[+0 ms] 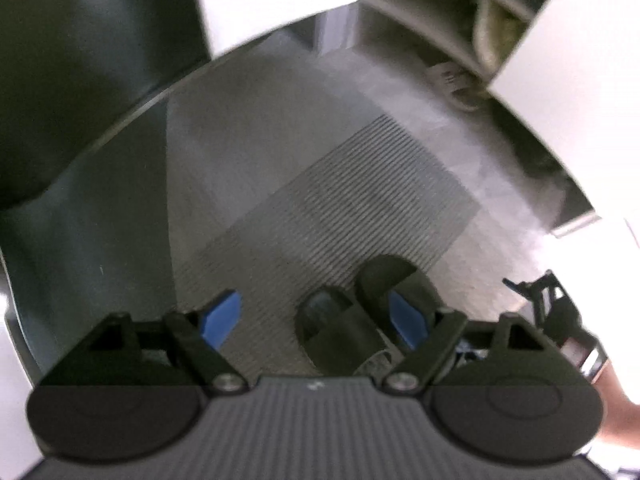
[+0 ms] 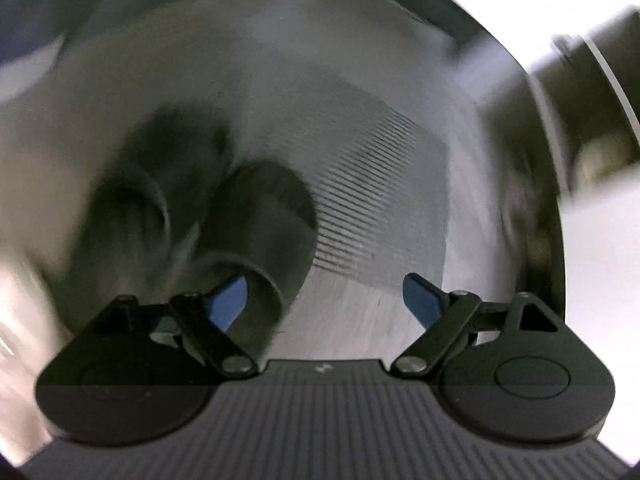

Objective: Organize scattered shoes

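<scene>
Left gripper (image 1: 316, 320) and right gripper (image 2: 326, 300): jaws spread, nothing grasped. Pair of dark slippers (image 1: 360, 312) lies side by side on the ribbed mat (image 1: 340, 200) (right view blurred).

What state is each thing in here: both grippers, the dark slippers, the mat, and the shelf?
left gripper: open, nothing between its blue pads.
right gripper: open, holding nothing.
dark slippers: two, side by side on the floor, free of both grippers.
ribbed mat: lying flat, slippers at its edge.
shoe shelf: holds at least one shoe; details blurred.
light shoe: on the floor by the shelf.
</scene>
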A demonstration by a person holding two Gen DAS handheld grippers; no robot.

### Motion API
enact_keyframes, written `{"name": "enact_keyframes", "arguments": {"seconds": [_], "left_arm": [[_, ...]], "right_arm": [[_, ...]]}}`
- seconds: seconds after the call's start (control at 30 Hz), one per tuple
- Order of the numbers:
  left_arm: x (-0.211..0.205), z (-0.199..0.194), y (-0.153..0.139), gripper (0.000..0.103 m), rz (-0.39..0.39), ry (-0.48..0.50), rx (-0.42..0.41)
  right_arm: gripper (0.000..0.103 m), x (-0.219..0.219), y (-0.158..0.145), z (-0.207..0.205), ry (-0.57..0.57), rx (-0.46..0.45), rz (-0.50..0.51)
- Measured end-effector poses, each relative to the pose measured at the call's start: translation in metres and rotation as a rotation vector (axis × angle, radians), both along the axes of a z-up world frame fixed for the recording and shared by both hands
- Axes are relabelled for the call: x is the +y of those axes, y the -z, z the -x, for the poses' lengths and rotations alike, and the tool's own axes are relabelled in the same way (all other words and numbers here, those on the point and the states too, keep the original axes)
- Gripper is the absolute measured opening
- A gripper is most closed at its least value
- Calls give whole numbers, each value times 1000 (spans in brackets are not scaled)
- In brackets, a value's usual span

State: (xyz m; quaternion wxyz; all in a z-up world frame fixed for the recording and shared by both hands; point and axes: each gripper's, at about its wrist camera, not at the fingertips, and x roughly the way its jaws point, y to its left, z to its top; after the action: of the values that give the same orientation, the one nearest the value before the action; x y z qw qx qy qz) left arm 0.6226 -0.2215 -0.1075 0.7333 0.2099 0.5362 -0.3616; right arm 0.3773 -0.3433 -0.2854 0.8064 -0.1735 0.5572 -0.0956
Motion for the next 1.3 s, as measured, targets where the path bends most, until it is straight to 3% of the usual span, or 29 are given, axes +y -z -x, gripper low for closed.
{"name": "enact_keyframes", "arguments": {"seconds": [0.13, 0.2, 0.27, 0.3, 0.43, 0.57, 0.77, 0.87, 1.13, 1.23, 1.3], "left_arm": [[30, -50, -57, 86, 13, 99, -23], [38, -77, -83, 87, 17, 195, -5], [37, -96, -109, 87, 3, 292, 1], [37, -102, -118, 87, 3, 321, -5], [28, -129, -161, 87, -9, 435, -36], [-1, -151, -212, 87, 24, 500, -6], [-62, -151, -262, 87, 37, 657, -26], [-93, -142, -275, 87, 26, 734, -60], [-167, -83, -273, 87, 24, 1010, -137], [-194, -43, -266, 87, 42, 1186, -105], [-200, -26, -260, 87, 30, 1254, -105]], "right_arm": [[87, 10, -90, -19, 384, -41, -84], [87, 25, -161, -30, 630, -58, -101], [87, 34, -200, -38, 728, -70, -86], [87, 43, -235, -47, 805, -94, -66], [87, 69, -346, -78, 1034, -278, -44], [87, 77, -416, -111, 1182, -411, -62], [87, 62, -451, -135, 1466, -559, -113], [87, 51, -449, -125, 1603, -582, -131], [87, 24, -393, -75, 2008, -593, -156], [87, 25, -375, -65, 2169, -602, -138], [87, 27, -367, -65, 2231, -617, -120]]}}
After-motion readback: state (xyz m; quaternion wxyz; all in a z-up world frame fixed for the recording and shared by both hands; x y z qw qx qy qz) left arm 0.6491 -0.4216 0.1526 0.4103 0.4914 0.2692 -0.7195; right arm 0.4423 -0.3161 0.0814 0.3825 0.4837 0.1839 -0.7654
